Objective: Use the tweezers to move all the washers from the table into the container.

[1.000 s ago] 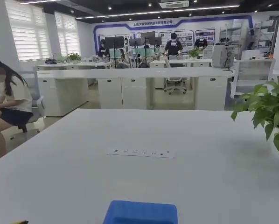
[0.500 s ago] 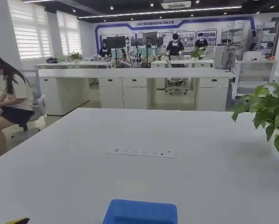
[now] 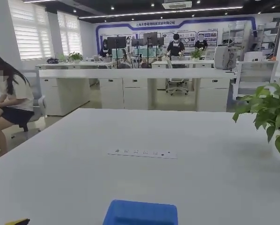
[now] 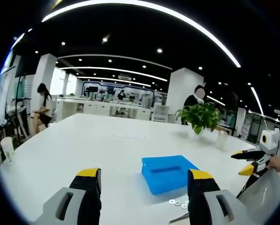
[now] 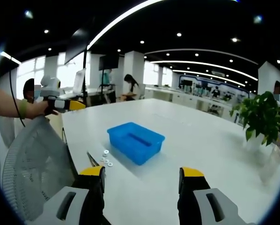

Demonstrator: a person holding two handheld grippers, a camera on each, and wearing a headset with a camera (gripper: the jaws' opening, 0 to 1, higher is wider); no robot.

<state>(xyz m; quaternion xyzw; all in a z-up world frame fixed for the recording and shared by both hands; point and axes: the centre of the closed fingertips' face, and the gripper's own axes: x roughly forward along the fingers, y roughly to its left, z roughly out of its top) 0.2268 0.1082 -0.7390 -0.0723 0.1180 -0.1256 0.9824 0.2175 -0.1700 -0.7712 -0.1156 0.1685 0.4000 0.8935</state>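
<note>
A blue container (image 3: pixel 140 213) sits on the white table at the near edge of the head view, also seen as a blue container (image 4: pixel 170 172) and a blue container (image 5: pixel 136 139). Several small washers (image 4: pixel 178 203) lie on the table just beside it, the same washers (image 5: pixel 106 159) in the right gripper view. The metal tweezers (image 5: pixel 93 159) lie by the washers, their tip (image 4: pixel 177 218) near my left jaw. My left gripper (image 4: pixel 144 187) is open and holds nothing. My right gripper (image 5: pixel 142 180) is open too. Both hover above the table, short of the washers.
A flush power strip (image 3: pixel 141 153) lies mid-table. A potted plant (image 3: pixel 271 112) stands at the table's right edge. The other gripper (image 4: pixel 252 161) enters from the right, and the left one (image 5: pixel 60 104) from the left. A mesh chair back (image 5: pixel 32 164) stands close. A person (image 3: pixel 9 108) sits left.
The head camera has shifted slightly. A gripper's yellow tip shows a little more at the bottom left corner. Nothing on the table has moved.
</note>
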